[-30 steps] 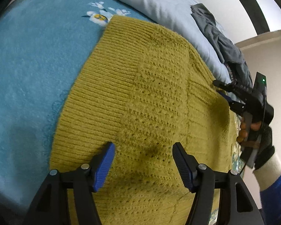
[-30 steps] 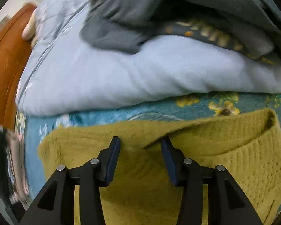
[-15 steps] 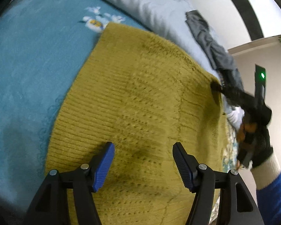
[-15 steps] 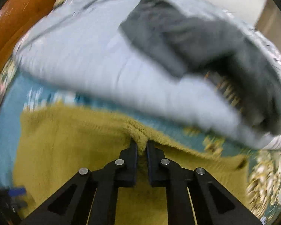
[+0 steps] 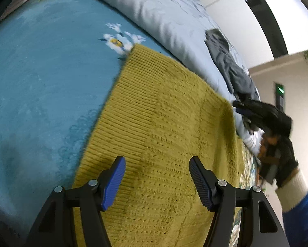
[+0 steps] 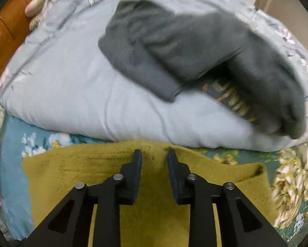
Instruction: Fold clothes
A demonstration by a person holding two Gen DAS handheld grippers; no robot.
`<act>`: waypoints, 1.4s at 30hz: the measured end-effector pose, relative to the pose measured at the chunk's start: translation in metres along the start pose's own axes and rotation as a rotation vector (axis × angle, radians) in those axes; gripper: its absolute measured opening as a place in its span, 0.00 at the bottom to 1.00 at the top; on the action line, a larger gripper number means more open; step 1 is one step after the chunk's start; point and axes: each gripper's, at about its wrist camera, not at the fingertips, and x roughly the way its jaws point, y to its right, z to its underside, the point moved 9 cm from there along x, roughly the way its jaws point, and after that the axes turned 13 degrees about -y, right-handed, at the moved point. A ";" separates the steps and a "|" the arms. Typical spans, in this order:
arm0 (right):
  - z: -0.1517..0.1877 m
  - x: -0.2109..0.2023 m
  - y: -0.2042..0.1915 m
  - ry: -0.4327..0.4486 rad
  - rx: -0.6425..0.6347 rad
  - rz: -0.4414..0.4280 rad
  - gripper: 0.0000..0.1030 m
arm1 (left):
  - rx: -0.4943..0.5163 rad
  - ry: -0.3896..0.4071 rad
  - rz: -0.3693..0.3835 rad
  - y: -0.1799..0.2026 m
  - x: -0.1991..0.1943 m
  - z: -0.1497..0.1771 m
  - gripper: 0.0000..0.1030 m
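A mustard-yellow knit sweater (image 5: 164, 135) lies flat on a blue floral bedspread (image 5: 42, 86). My left gripper (image 5: 157, 166) is open and empty, hovering over the sweater's near ribbed edge. My right gripper (image 6: 154, 156) is open, its jaws a short way apart over the sweater's (image 6: 154, 195) far edge by the duvet, with nothing between them. It also shows in the left wrist view (image 5: 239, 107) at the sweater's right edge, held by a gloved hand.
A pale blue-grey duvet (image 6: 82, 94) is bunched along the sweater's far side. A dark grey garment (image 6: 195, 45) lies on top of it. A wooden headboard (image 6: 3, 30) stands at the far left. A white wall (image 5: 298, 94) rises beyond the bed.
My right gripper was shut on the sweater's far edge half a second ago; its jaws have now opened and the edge lies flat. My left gripper stayed open over the near edge.
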 end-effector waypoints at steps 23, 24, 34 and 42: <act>0.378 -0.053 0.201 0.006 0.714 -0.255 0.45 | -0.088 0.016 -0.047 -0.012 -0.048 0.071 0.66; 0.379 -0.048 0.200 0.008 0.723 -0.279 0.46 | -0.072 0.023 -0.063 -0.010 -0.051 0.073 0.66; 0.363 -0.025 0.195 0.086 0.817 -0.429 0.46 | -0.198 -0.011 -0.084 -0.029 -0.034 0.101 0.66; 0.346 -0.030 0.217 0.175 0.846 -0.462 0.46 | -0.104 -0.057 -0.083 -0.005 -0.014 0.112 0.66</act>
